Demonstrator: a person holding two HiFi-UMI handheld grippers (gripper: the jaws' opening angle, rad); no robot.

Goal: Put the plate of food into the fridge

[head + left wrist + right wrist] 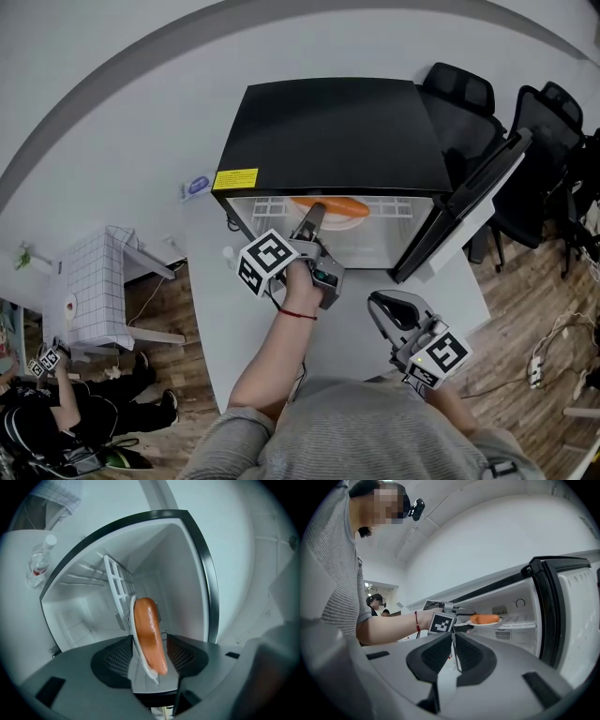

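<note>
**Plate of food on the fridge shelf.** The plate (324, 215) is small, white and shallow, and carries one glossy orange sausage (330, 204). It lies level on the white wire shelf (534, 624) inside the fridge (328, 131), close to the shelf's front edge. We judge the task to be nearly complete.

We judge the plate to be light, stiff and breakable, with a thin, smooth rim that gives a pad little purchase. The sausage is round and shiny and lies loose, so we expect it to roll if the plate tips. The best hold is on the near rim, at six o'clock of the plate, clear of the food and with the plate kept flat.

The left hand-held gripper (314, 217) reaches in from six o'clock. Its jaws stand wide, one on each side of that near rim. We see a gap at one pad at least, so we read no clamp: the shelf bears the plate. In the left gripper view the plate appears on edge, which we put down to the camera's roll.

The right hand-held gripper (452, 637) waits at five o'clock of the plate, outside the fridge. Its jaws are drawn together with nothing between them.

The fridge door (469, 202) stands open toward two o'clock. The fridge rests on a pale tabletop (234, 309). A clear bottle (40, 559) stands at nine o'clock of the fridge. Black chairs (459, 89) stand at two o'clock.
</note>
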